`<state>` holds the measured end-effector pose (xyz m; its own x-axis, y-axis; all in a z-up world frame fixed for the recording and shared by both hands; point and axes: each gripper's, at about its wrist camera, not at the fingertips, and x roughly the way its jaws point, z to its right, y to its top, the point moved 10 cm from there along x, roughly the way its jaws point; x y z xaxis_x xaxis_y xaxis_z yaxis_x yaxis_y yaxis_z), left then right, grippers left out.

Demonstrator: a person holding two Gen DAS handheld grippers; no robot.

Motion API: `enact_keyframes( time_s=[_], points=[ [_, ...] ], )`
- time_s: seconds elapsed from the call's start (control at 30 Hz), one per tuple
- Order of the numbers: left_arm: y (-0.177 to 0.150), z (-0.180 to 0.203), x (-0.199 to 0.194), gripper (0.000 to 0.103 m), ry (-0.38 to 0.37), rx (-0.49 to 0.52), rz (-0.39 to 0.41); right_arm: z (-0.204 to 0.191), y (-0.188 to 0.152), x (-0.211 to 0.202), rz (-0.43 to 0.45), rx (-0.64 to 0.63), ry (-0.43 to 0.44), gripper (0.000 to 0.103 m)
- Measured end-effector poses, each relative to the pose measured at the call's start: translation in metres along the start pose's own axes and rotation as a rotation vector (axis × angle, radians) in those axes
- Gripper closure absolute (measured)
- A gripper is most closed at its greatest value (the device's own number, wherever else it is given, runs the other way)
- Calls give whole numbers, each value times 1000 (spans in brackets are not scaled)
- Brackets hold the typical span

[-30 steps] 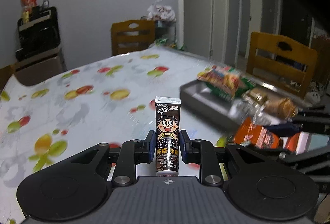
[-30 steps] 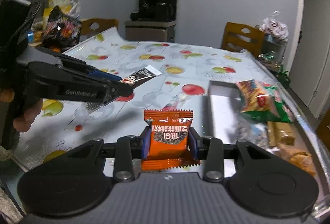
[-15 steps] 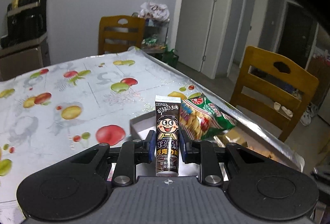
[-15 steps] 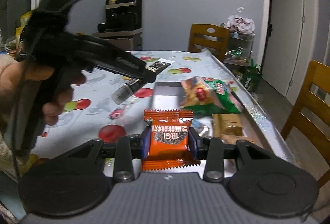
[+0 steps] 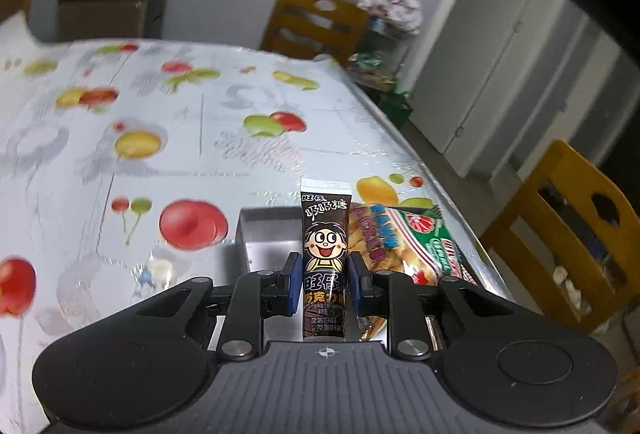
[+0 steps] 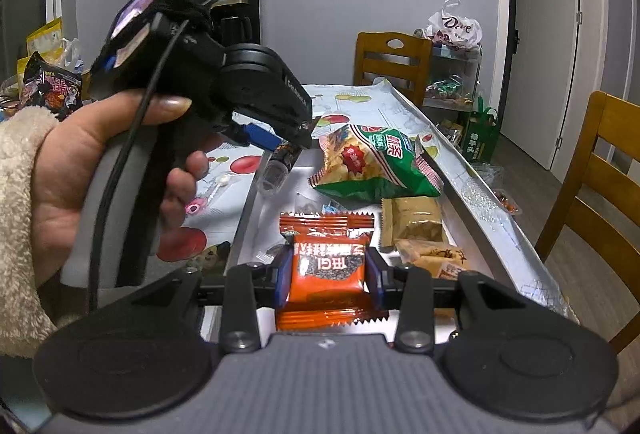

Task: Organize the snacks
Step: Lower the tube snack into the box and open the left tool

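Currently your left claw pinches a dark candy tube upright between its pads, over the metal tray's near corner on the counter. Your right claw clamps an orange snack packet above that tray, beside the green chip bag.

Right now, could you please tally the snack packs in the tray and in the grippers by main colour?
Green: 1, chip bag in the tray
Tan: 2, packets in the tray
Orange: 1, packet in the right gripper
Brown: 1, candy tube in the left gripper
Total: 5
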<state>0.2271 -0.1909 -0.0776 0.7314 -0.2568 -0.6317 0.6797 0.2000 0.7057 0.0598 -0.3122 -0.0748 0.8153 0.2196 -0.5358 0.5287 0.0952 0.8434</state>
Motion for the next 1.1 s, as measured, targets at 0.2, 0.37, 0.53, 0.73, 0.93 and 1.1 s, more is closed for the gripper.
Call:
enact_keyframes(
  time_s=[0.2, 0.37, 0.53, 0.73, 0.93, 1.1],
  points=[
    [-13, -7, 17, 77, 36, 6, -55, 0, -6, 5, -24, -6, 12, 66],
    [-17, -5, 19, 77, 57, 54, -56, -5, -12, 19, -74, -25, 24, 66],
    [-13, -1, 10, 52, 46, 71, -24, -9, -12, 34, -117, -27, 30, 66],
    [-7, -1, -10, 41, 57, 139, 23, -6, -10, 38, -123, -30, 8, 66],
    [-9, -7, -23, 39, 51, 200, 26, 3, -6, 39, -110, -1, -34, 66],
    [-6, -14, -38, 29, 62, 238, 64, 9, 2, 43, -87, 9, -64, 66]
  ],
)
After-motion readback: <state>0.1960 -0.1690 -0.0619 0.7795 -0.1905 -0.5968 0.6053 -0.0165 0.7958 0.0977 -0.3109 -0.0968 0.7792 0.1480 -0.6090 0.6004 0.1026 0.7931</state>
